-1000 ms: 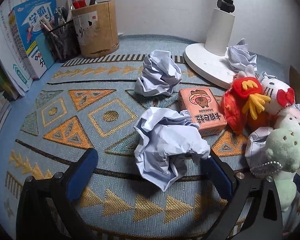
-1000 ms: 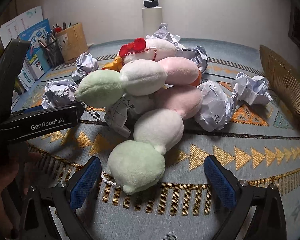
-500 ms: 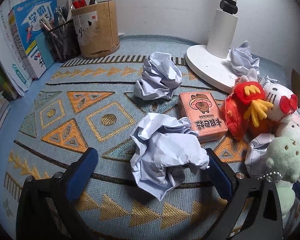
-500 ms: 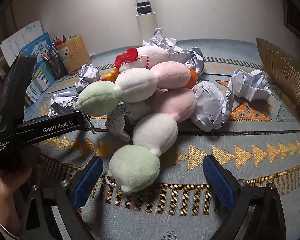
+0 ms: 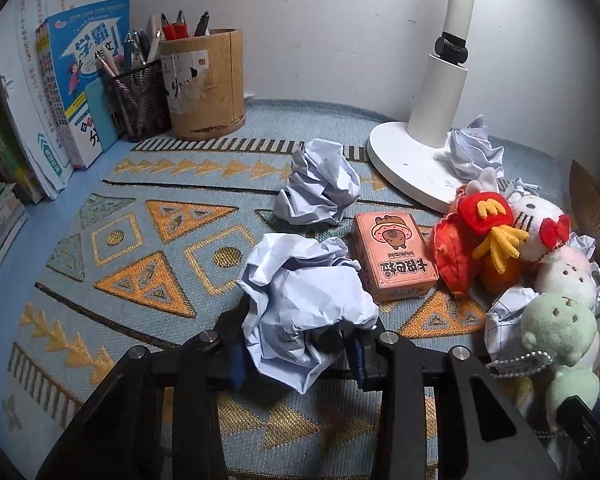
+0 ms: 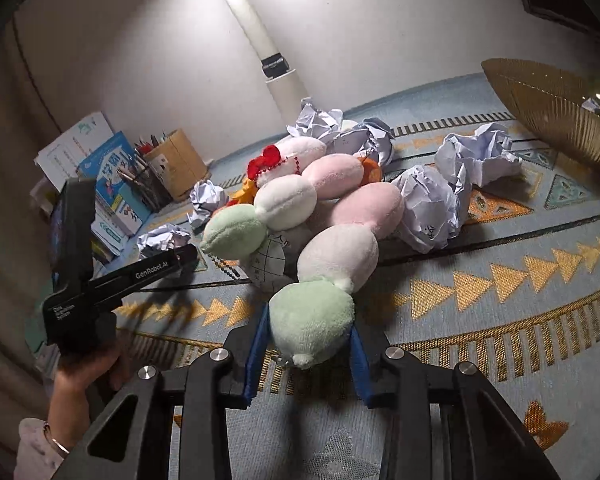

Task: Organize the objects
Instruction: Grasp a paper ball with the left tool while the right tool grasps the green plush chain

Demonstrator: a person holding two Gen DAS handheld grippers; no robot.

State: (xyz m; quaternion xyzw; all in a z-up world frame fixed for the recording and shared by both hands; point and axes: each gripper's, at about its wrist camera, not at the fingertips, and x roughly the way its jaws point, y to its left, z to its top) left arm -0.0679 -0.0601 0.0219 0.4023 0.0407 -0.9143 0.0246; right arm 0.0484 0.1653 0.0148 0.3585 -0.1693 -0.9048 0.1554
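A crumpled white paper ball point(image 5: 304, 300) lies on the patterned mat point(image 5: 140, 240). My left gripper point(image 5: 300, 346) has its jaws closing on the ball's near side, both pads pressing into the paper. In the right wrist view, a plush string of green, white and pink balls point(image 6: 338, 256) lies in front of me. My right gripper point(image 6: 310, 346) is shut on its green end point(image 6: 312, 320). More paper balls point(image 6: 432, 208) lie around a pile of plush toys point(image 5: 500, 232).
A pink card box point(image 5: 394, 260) sits beside the held paper. A white lamp base point(image 5: 404, 160), pen holders point(image 5: 204, 84) and books point(image 5: 80, 92) line the back. A golden basket point(image 6: 552, 112) stands at the right. A person's hand point(image 6: 88, 364) holds the left gripper.
Both grippers went from wide open to closed: the left on the paper ball, the right on the plush's green end. The right view has tilted and shifted.
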